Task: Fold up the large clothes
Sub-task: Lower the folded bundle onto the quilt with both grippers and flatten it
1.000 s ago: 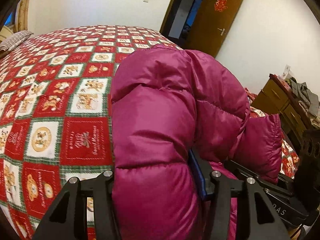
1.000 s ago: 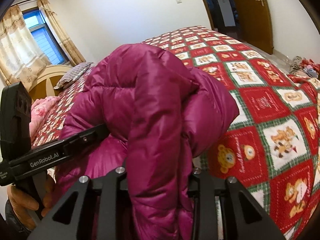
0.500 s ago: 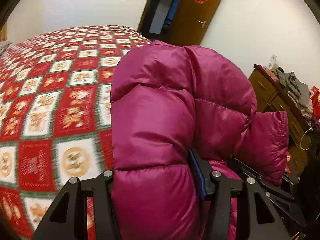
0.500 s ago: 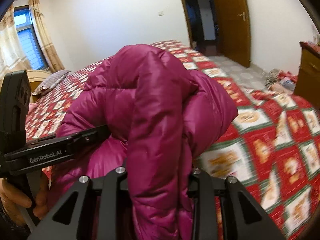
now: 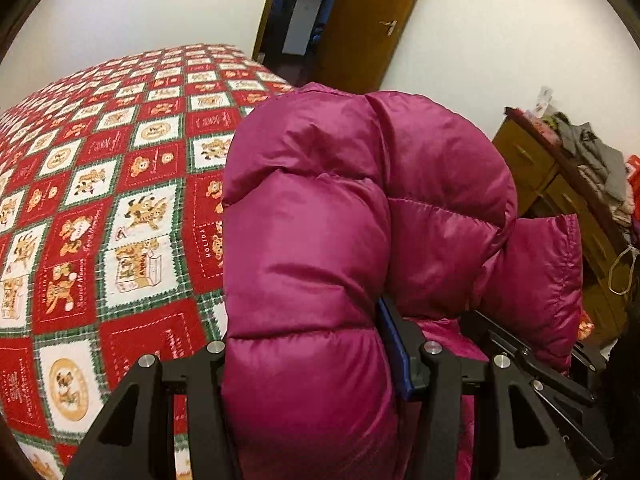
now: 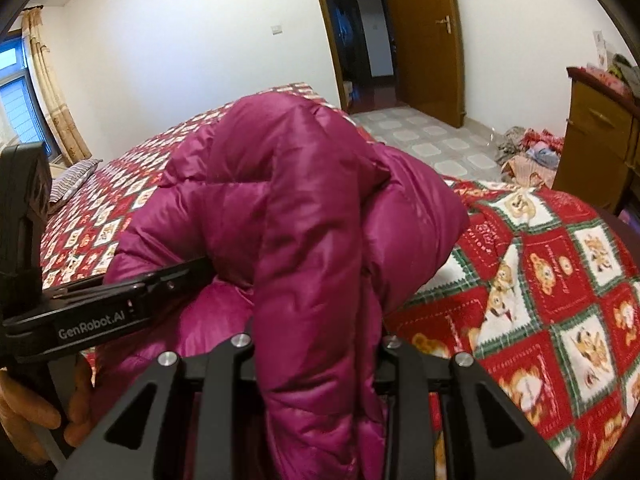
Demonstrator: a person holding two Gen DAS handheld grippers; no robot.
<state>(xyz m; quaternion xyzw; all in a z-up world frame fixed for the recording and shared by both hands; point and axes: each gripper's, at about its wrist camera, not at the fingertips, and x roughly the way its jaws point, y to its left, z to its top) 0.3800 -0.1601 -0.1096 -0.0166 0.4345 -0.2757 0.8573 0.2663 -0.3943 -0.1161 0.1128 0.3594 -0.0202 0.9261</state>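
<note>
A puffy magenta down jacket [image 5: 320, 240] fills both views, bunched and lifted above a bed. My left gripper [image 5: 312, 356] is shut on a thick fold of it; the fingertips are buried in the fabric. My right gripper [image 6: 316, 344] is shut on another fold of the same jacket [image 6: 312, 220], its fingertips hidden too. The left gripper's black body [image 6: 112, 304] shows at the left of the right wrist view, held by a hand [image 6: 28, 404]. The right gripper's body [image 5: 536, 364] shows at the lower right of the left wrist view.
A bed with a red, green and white patchwork quilt [image 5: 100, 208] lies under the jacket, also seen in the right wrist view [image 6: 560, 292]. A wooden dresser [image 5: 568, 208] piled with clothes stands right. An open brown door [image 6: 424, 36], clothes on the tiled floor [image 6: 528, 152], a window with curtains [image 6: 36, 96].
Both grippers have swung with the jacket toward the door end of the room. The bed's corner and the floor have come into the right wrist view. Both grips are unchanged.
</note>
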